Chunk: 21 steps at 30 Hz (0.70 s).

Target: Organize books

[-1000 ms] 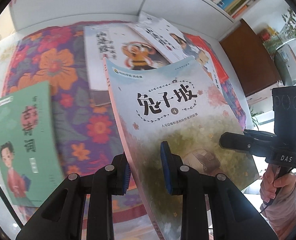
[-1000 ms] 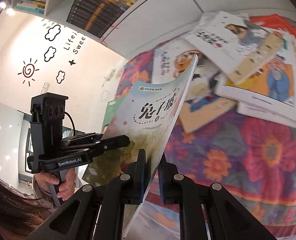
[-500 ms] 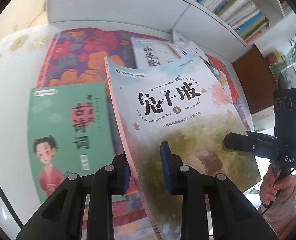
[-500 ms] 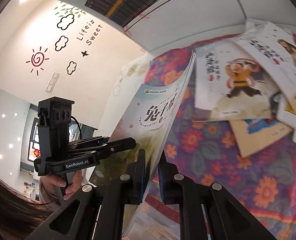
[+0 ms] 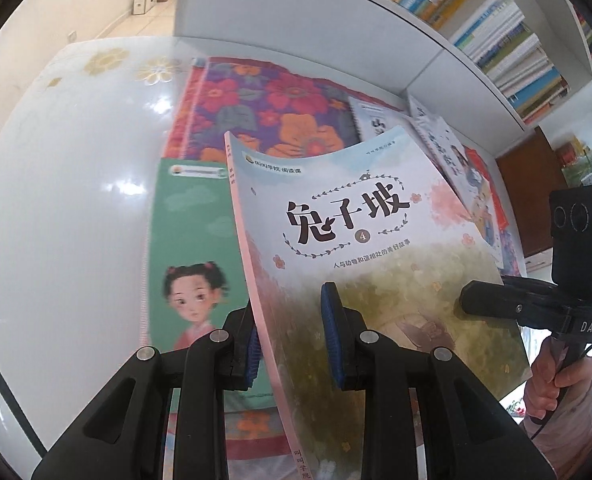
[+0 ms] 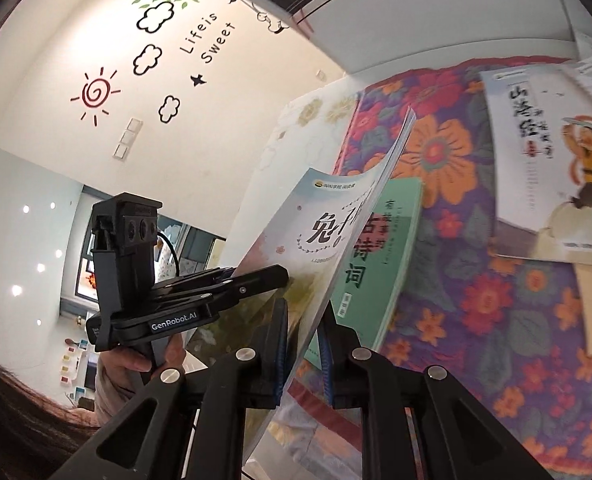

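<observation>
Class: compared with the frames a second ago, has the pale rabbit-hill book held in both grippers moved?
Yes. The pale book has travelled leftward across the floral cloth, now overlapping the green book.

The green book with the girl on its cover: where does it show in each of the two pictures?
Left wrist view: green book lies lower left of centre, flat, partly behind the held pale book.
Right wrist view: green book sits centre, right of the pale book's edge.
Shared landmark: the flowered cloth.
</observation>
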Tool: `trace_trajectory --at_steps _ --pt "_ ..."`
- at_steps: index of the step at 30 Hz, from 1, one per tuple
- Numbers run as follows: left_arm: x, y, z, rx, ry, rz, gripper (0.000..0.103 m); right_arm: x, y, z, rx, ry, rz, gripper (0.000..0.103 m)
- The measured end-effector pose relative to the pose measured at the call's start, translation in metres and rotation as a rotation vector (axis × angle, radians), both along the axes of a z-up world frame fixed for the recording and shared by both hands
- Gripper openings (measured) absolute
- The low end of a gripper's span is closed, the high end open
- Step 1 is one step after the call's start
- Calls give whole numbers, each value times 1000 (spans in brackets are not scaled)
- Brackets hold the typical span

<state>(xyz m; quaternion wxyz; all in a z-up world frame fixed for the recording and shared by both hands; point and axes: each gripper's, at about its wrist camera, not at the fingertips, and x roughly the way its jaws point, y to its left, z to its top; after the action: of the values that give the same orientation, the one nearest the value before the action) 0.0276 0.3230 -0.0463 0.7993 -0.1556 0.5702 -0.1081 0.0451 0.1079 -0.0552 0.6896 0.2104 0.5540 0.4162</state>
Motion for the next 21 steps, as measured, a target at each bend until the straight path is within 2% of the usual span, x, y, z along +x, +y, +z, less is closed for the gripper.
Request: trace_trajectory --at_steps 9,15,21 --pt "3 30 -26 -21 -5 5 24 8 32 -24 -1 26 7 14" --pt "5 38 -32 18 -26 -5 24 14 50 -28 -11 5 33 15" --pt "11 50 -45 -1 -2 16 24 19 60 -43 -19 28 39 15"
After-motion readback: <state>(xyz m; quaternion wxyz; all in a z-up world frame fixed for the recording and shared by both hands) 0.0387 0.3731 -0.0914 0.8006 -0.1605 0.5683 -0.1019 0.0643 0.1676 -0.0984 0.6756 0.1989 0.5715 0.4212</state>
